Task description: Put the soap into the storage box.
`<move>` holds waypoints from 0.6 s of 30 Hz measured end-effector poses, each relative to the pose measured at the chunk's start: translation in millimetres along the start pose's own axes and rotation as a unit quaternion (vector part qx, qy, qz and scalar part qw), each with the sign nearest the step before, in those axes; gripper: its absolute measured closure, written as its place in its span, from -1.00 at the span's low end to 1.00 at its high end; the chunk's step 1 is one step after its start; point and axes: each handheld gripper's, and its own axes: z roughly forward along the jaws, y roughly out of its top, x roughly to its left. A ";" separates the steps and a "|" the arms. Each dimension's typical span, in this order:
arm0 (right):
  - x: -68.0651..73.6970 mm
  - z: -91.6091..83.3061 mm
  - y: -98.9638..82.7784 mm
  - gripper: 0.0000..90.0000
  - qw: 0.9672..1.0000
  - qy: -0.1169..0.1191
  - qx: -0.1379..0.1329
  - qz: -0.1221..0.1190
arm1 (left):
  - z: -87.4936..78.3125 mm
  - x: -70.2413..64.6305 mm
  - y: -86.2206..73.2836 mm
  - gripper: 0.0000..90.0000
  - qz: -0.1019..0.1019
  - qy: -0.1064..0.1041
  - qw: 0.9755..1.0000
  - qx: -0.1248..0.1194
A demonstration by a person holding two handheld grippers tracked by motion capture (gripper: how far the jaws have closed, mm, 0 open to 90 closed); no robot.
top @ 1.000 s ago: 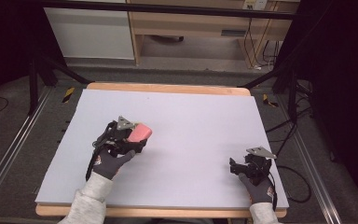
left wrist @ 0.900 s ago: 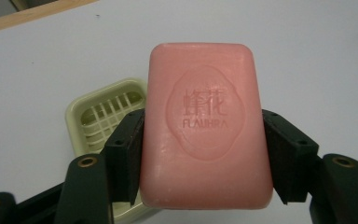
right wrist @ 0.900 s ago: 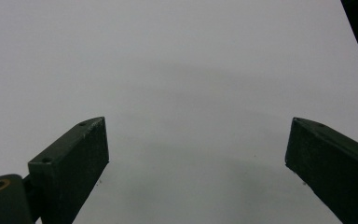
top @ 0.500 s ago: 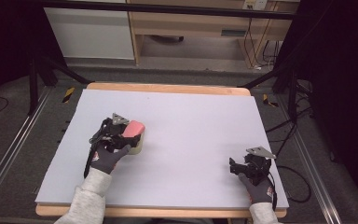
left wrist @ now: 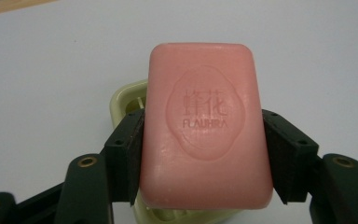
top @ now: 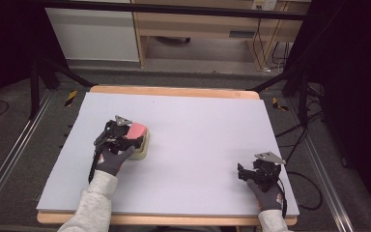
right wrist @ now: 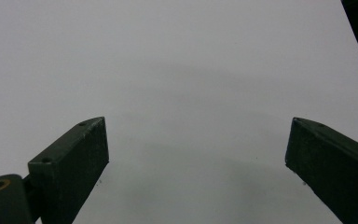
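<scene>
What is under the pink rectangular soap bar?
A pale yellow-green plastic soap dish lies under the pink rectangular soap bar; the bar covers most of the dish's inside.

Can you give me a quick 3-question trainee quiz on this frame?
1. True or false: the left gripper holds the pink soap bar by its two long sides.
2. What lies directly under the soap? A) a blue sponge B) a pale yellow-green soap dish C) a metal bowl
3. How do the jaws of the right gripper stand, and what is between them?

Key
1. True: a black pad presses on each long side.
2. B: its rim shows under and beside the bar, in the left gripper view and the high view.
3. Wide apart, with nothing between them but the bare white table top.
</scene>
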 end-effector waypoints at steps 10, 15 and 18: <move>-0.1 0.2 0.0 -0.86 1.000 0.000 0.002 -0.004 | 13.8 2.6 -5.8 -0.16 -0.010 0.006 1.000 0.011; -0.2 0.3 -0.1 -0.86 1.000 0.000 0.004 -0.003 | 19.0 2.9 -8.9 -0.16 -0.009 0.007 1.000 0.016; 0.4 0.5 -0.2 -0.86 1.000 0.000 0.005 -0.001 | 22.0 2.7 -10.5 -0.16 -0.012 0.006 1.000 0.018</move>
